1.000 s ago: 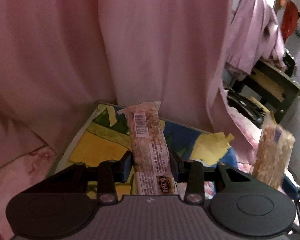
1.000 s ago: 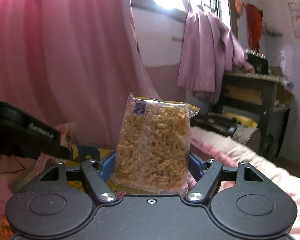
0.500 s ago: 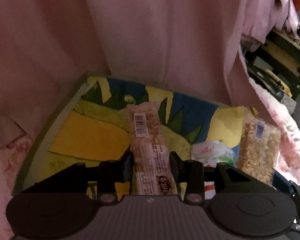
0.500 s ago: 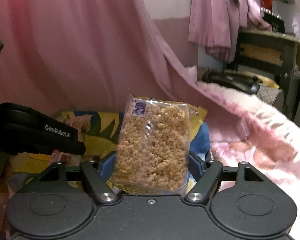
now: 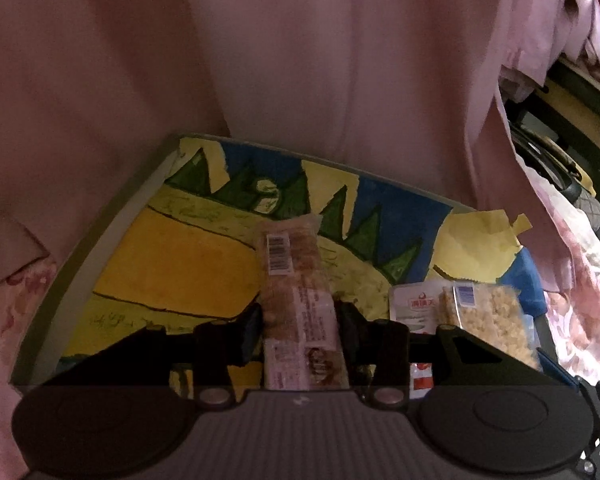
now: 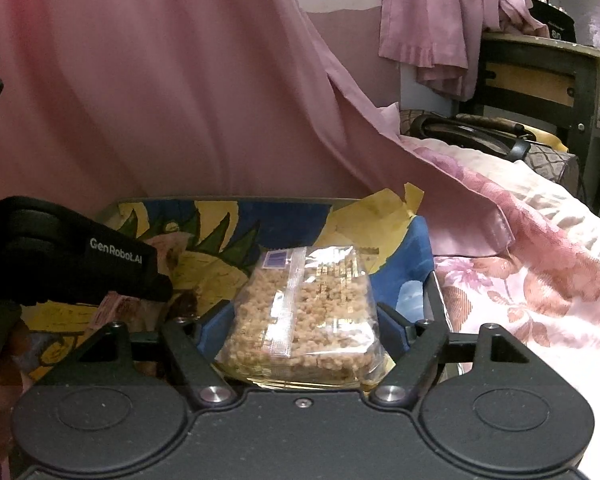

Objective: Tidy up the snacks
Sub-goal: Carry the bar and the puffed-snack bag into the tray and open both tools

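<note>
Over the tray, left wrist view: the left claw points down at a shallow tray with a grey rim and a floor painted yellow, green and blue.
Left claw state: its jaws are opening; the long pinkish wrapped snack bar with a barcode label lies between them, and the dark pads show narrow gaps on both sides, so the bar looks released.
Snack bar place: lengthwise on the painted tray floor, barcode end away from the camera.
Right of it: a white sachet with red print lies flat, and a clear bag of pale puffed grains sits just beside it.
Backdrop: pink curtain cloth hangs behind the tray.

Right wrist view, claw: the right claw has its jaws opening, blue pads spread wide.
Bag place: the clear bag of puffed grains lies between the pads, leaning back onto the tray, near its right wall.
Left edge: the other claw's black body, lettered in white, reaches in.
Bedding: flowered pink bedcloth lies right of the tray.
</note>
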A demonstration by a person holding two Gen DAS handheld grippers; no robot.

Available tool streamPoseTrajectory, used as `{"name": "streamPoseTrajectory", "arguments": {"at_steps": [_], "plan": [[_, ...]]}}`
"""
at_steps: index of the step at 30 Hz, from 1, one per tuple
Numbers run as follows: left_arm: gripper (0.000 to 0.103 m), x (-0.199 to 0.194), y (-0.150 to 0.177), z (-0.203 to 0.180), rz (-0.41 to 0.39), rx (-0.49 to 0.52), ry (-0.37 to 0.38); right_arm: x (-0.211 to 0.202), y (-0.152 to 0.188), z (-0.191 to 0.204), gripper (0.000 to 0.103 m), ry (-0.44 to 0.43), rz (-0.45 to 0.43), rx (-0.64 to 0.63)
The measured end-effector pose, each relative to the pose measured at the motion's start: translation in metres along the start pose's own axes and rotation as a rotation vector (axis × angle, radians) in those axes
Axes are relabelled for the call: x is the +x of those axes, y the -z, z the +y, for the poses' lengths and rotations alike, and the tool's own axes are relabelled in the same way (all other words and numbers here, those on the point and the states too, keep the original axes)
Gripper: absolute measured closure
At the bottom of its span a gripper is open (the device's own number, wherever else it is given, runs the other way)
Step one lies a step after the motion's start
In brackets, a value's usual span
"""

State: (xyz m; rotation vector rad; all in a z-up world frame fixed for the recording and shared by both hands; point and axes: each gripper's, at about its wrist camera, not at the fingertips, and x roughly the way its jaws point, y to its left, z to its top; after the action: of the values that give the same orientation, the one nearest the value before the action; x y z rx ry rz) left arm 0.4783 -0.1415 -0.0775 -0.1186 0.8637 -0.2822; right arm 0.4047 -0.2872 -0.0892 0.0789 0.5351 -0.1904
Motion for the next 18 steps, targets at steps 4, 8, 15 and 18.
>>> {"name": "streamPoseTrajectory", "arguments": {"at_steps": [4, 8, 15, 18], "plan": [[0.032, -0.010, 0.001, 0.000, -0.012, -0.037, 0.023, -0.009, -0.003, -0.002, 0.012, 0.001, -0.030, -0.002], [0.019, -0.033, 0.001, -0.004, -0.066, -0.046, 0.018, -0.025, -0.007, -0.004, 0.005, -0.007, -0.070, 0.018], [0.004, -0.093, 0.005, 0.009, -0.189, -0.070, 0.015, -0.070, -0.018, -0.013, 0.001, -0.018, -0.153, 0.059], [0.003, -0.120, 0.012, 0.013, -0.242, -0.063, 0.006, -0.095, -0.023, -0.014, 0.001, -0.018, -0.201, 0.060]]}}
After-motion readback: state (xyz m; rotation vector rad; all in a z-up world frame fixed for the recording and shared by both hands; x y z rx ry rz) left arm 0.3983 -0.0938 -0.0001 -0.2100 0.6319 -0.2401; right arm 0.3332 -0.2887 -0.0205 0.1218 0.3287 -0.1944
